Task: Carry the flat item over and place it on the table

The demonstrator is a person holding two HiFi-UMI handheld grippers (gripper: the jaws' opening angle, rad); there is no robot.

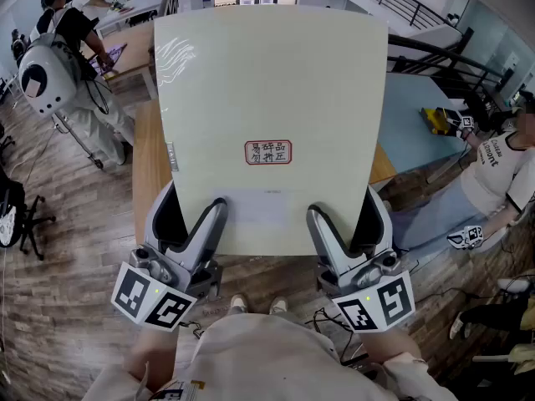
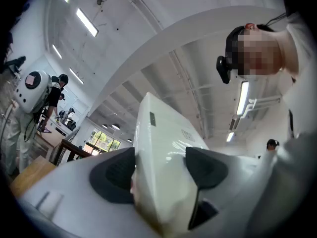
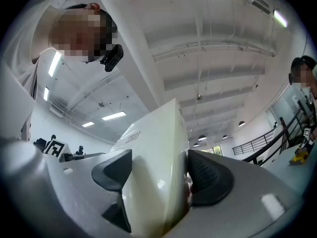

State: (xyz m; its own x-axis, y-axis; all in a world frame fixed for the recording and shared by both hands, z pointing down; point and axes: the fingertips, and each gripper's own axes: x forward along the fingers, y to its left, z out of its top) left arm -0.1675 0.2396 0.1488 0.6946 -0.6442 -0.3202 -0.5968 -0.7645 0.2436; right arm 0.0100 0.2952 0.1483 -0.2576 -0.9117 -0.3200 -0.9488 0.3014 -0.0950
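Head view: flat item (image 1: pixel 267 98), a cream panel with a red label (image 1: pixel 268 152), is hanging over the wooden table (image 1: pixel 149 170). The left gripper (image 1: pixel 192 213) and right gripper (image 1: pixel 347 215) are each clamping its near edge, jaws spread wide around its thickness, probably so the broad sheet is not twisting. Its long axis is running away from the person, and the far edge is apparently tilting upward, since both gripper views are looking along it to the ceiling (image 3: pixel 213 38).

The board (image 1: pixel 267 98) hides most of the tabletop (image 1: pixel 149 174) at 12 o'clock. A person (image 1: pixel 71 36) stands at 10 o'clock, a second person (image 1: pixel 495 172) close at 3 o'clock; the floor (image 1: pixel 79 232) at 8 o'clock lies open.
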